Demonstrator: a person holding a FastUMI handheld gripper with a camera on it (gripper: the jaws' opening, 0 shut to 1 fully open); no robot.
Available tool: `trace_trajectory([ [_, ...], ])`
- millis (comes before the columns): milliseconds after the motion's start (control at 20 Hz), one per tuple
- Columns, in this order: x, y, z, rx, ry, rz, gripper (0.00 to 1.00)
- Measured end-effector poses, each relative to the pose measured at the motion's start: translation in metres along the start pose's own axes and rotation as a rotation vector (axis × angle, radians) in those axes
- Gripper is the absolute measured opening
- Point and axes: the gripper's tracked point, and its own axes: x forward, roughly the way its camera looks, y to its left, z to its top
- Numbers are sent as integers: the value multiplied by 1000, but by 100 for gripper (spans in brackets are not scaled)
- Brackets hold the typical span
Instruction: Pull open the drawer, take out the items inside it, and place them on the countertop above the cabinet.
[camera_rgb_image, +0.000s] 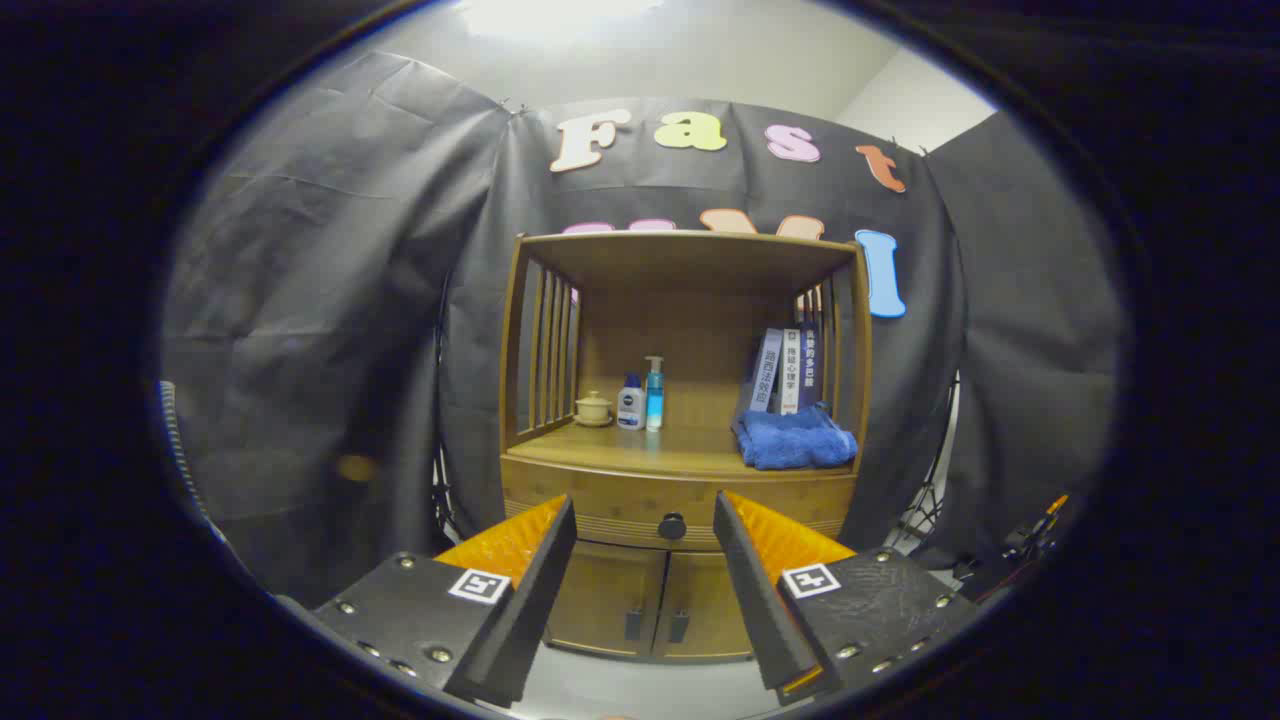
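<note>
Spread wide and holding nothing, our gripper (645, 520) frames the drawer knob (672, 526), which sits low in the middle of the frame in the gap between the two fingers but beyond their tips, not touching them. We judge that we are at the very first step, the approach: the drawer (610, 500) is flush with the cabinet (690, 440) front and its contents are hidden from us. Next we would need to carry the fingers forward until the knob lies between the pads, close on it, and pull straight back toward us. Above the drawer, in the centre of the frame, runs the wooden countertop (690, 455) where the items should end up. It is partly taken: a small lidded cup (593, 408) and two bottles (643, 398) stand toward its left rear, and a folded blue towel (795, 440) lies at the right with a few books (785, 370) upright behind it, so the middle and front offer the free room. Below the drawer are two closed cabinet doors (655, 605). Black cloth (330, 330) drapes the walls around the cabinet.
</note>
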Motion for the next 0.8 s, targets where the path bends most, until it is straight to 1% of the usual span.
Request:
trace_trajectory([
  [200,8,-4,2,-7,3,-15,84],
  [450,27,-12,3,8,-16,-69,84],
  [500,31,-18,-1,1,-4,-92,78],
  [550,39,-16,-7,-11,15,-93,75],
  [600,51,-10,-11,-19,37,-63,73],
  [650,63,-2,-18,-22,54,-34,73],
  [700,77,1,-26,-22,77,-23,73],
  [800,106,0,-41,-7,103,-33,72],
])
